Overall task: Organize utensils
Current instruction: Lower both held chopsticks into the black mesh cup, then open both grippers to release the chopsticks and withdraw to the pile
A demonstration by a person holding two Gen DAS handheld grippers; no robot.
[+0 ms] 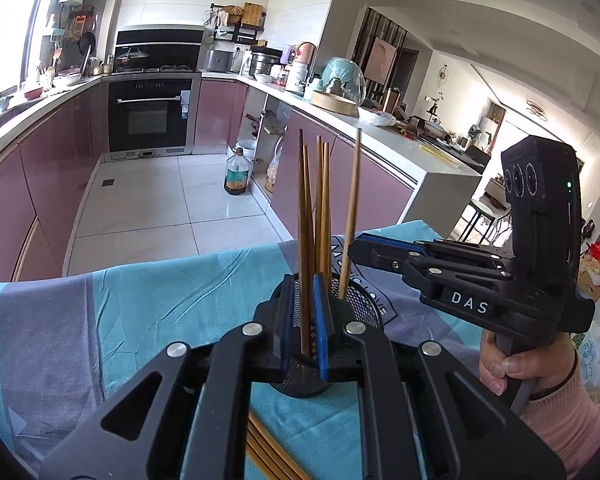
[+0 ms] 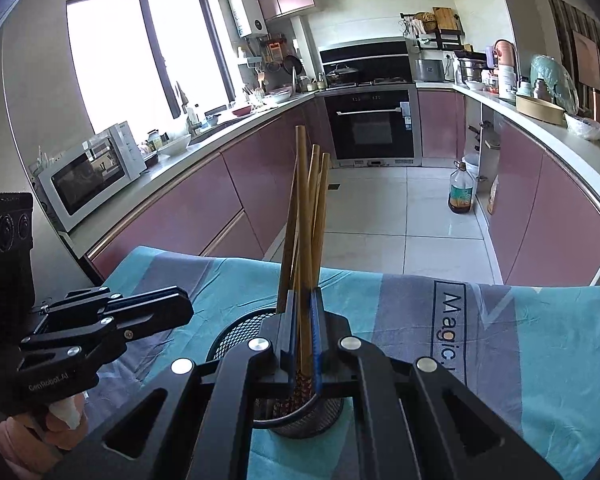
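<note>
Mesh holder [image 1: 354, 304] stands on the cloth [image 1: 148, 300] over the table, chopsticks [image 1: 322, 200] upright in it, more chopsticks [image 1: 268, 452] lying on the cloth nearer us, the kitchen floor [image 1: 160, 208] beyond

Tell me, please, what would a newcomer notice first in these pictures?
First, the brown chopsticks standing upright in a black mesh holder on the blue-grey cloth. Each gripper, the left gripper and the right gripper, is closed around chopsticks over that holder. Behind, a pink kitchen with a black oven.

Microwave [image 2: 92, 176], oven [image 2: 374, 122], oil bottle [image 2: 461, 194], blue cloth [image 2: 540, 360].
</note>
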